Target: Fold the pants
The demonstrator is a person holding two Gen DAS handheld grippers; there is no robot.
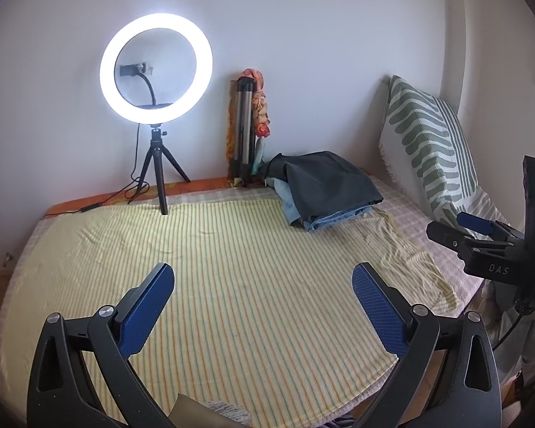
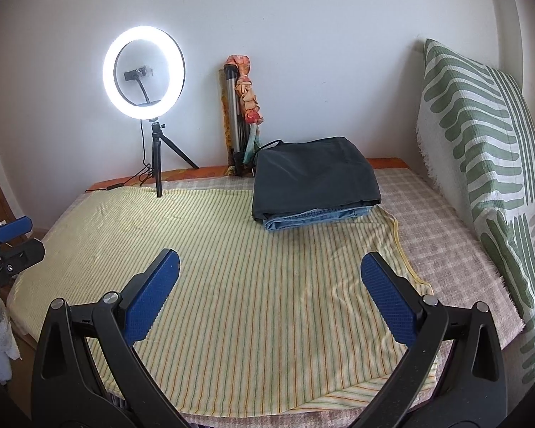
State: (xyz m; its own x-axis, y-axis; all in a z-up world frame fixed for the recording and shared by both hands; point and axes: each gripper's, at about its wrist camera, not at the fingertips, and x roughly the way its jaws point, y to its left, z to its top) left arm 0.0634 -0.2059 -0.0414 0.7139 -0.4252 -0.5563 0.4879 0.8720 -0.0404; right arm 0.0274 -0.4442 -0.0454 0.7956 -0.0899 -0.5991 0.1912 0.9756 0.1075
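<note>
Striped yellow sheet (image 2: 253,285) covers the bed and is the landmark here; its near and middle area has no garment on it. Green-patterned cushion (image 2: 481,149) stands upright off the sheet's right edge, against the wall. Ring light (image 2: 143,73) on its small tripod stands at the sheet's far left edge, lit. Folded tripod (image 2: 233,114) with a cloth draped over it leans on the wall behind the sheet's far edge.

Pants: dark folded pants (image 2: 314,178) sit on top of folded jeans (image 2: 317,218), a neat stack at the sheet's far right corner. My read is that both are done: edges squared, nothing trailing. No unfolded pants show in either view, so either the task is finished or the next pair is out of frame.

Left gripper (image 1: 262,306) hovers over the sheet's near edge, fingers spread wide, nothing between them. Right gripper (image 2: 271,294) same: spread wide, empty, over the near edge.
</note>
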